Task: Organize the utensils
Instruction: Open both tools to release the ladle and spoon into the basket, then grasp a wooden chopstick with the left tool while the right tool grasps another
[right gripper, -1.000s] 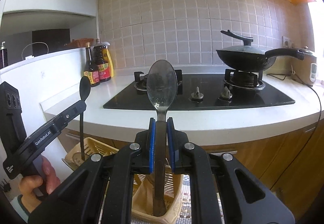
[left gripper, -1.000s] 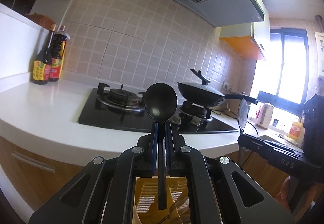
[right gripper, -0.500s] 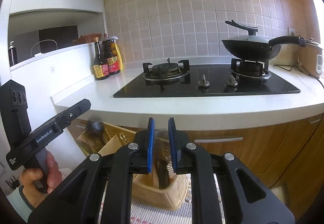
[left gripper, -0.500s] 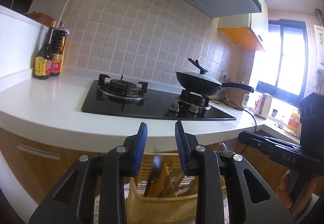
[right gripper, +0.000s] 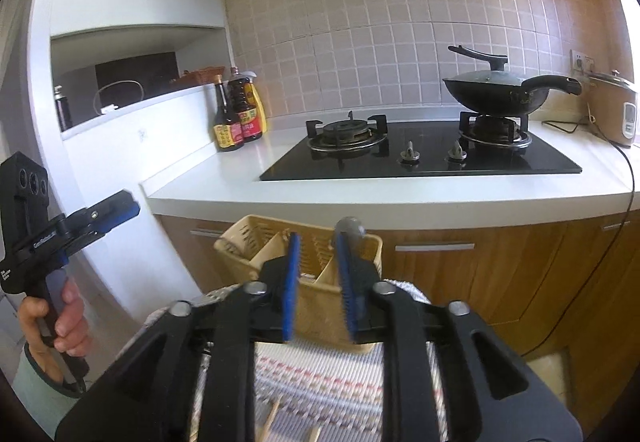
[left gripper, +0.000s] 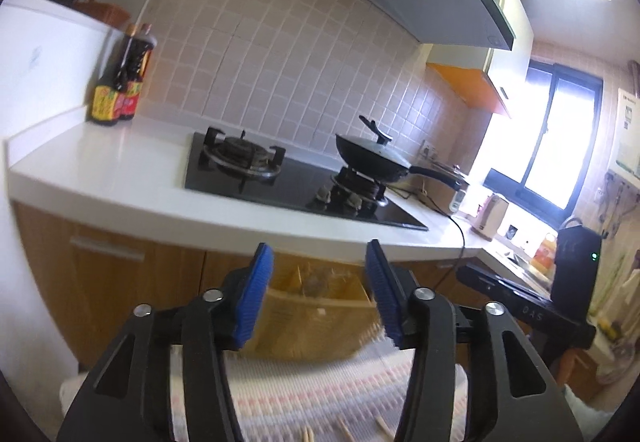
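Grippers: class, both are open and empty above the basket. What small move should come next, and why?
Probably lower one gripper toward the chopsticks lying loose on the mat. Left gripper and right gripper are both open and hold nothing, a spoon already stands in the basket, and those sticks remain outside it.

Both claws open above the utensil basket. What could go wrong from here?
1. The metal spoon stands with its bowl above the basket rim, right beside the open right claw; a sideways move may knock it or tip the basket.
2. Chopsticks lie loose on the striped mat beneath the claws; thin and flat, they may slip in a grasp.
3. The left claw view is motion-blurred, so aiming may be off.
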The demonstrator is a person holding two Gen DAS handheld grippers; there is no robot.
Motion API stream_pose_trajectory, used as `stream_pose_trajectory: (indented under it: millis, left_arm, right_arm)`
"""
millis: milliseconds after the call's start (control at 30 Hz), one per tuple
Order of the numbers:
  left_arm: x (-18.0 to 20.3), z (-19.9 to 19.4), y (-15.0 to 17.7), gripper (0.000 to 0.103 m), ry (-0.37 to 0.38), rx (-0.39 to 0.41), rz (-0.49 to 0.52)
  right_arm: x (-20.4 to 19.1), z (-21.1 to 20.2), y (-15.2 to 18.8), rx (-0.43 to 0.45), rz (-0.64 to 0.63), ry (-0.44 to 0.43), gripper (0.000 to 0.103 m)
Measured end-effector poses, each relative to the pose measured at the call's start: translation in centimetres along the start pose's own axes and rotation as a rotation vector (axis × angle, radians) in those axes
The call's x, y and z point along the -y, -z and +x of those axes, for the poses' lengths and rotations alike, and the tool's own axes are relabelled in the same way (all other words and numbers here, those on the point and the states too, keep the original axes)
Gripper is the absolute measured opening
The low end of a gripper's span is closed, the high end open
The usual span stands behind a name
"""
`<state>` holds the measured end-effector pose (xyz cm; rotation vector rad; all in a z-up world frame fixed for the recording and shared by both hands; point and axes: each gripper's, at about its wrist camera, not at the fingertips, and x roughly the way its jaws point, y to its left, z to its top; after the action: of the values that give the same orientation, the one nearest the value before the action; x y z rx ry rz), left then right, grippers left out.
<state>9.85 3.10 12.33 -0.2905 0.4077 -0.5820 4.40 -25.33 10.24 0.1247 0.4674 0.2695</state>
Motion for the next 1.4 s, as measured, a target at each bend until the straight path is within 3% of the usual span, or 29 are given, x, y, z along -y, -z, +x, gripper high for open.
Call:
stream_pose_trajectory:
  millis: [67, 133, 233, 433, 567, 667, 767, 933, 1000, 1100, 1267, 1400]
  left_arm:
    - [0.1, -1.5, 0.4, 0.059, -0.017, -0.033, -0.005]
    - [0.1, -3.1, 1.5, 0.061, -0.054, -0.083, -0.004]
    - [-0.9, -4.7, 3.2, 0.063, -0.130, -0.161, -0.041]
    - [-5.4, -5.5, 9.3, 0.062, -0.196, -0.383, -0.283]
    - [-7.0, -4.5, 13.1, 0.051, -0.236, -0.499, -0.335]
    - [-7.3, -3.2, 16.1, 0.046, -0.211, -0.590, -0.368]
    - [-6.8, -2.3, 17.6, 0.035, -0.279, -0.640, -0.308]
    - [-5.1, -0.7, 18.4, 0.031, -0.364, -0.706, -0.139]
    - [-4.6, 0.0, 18.3, 0.019, -0.371, -0.732, -0.095]
    - [-4.0, 1.0, 18.1, 0.011, -0.390, -0.770, -0.001]
    - [-3.2, 2.7, 18.0, 0.010, -0.354, -0.832, 0.147]
    - [-2.5, 3.6, 17.8, 0.005, -0.281, -0.869, 0.233]
  right_arm:
    - [-0.4, -1.2, 0.3, 0.001, 0.005, 0.015, 0.059]
    - [-1.0, -2.5, 0.8, 0.009, -0.006, 0.034, 0.060]
    - [-1.7, -3.0, 1.6, -0.071, -0.021, 0.088, 0.060]
    - [-3.2, -0.9, 4.8, -0.369, -0.062, 0.181, 0.059]
    - [-2.8, 1.3, 7.4, -0.559, 0.025, 0.084, 0.043]
    - [-1.9, 2.6, 9.3, -0.644, 0.078, 0.060, 0.037]
    - [-1.4, 3.6, 10.9, -0.704, 0.097, 0.066, 0.036]
    - [-1.1, 5.5, 13.2, -0.808, 0.121, 0.058, 0.036]
    - [-1.2, 6.2, 14.0, -0.833, 0.114, 0.068, 0.034]
    - [-1.6, 7.4, 15.3, -0.887, 0.114, 0.066, 0.027]
    - [-3.3, 8.2, 16.4, -0.917, 0.042, 0.103, 0.018]
    - [-4.5, 8.6, 16.9, -0.926, -0.013, 0.142, 0.006]
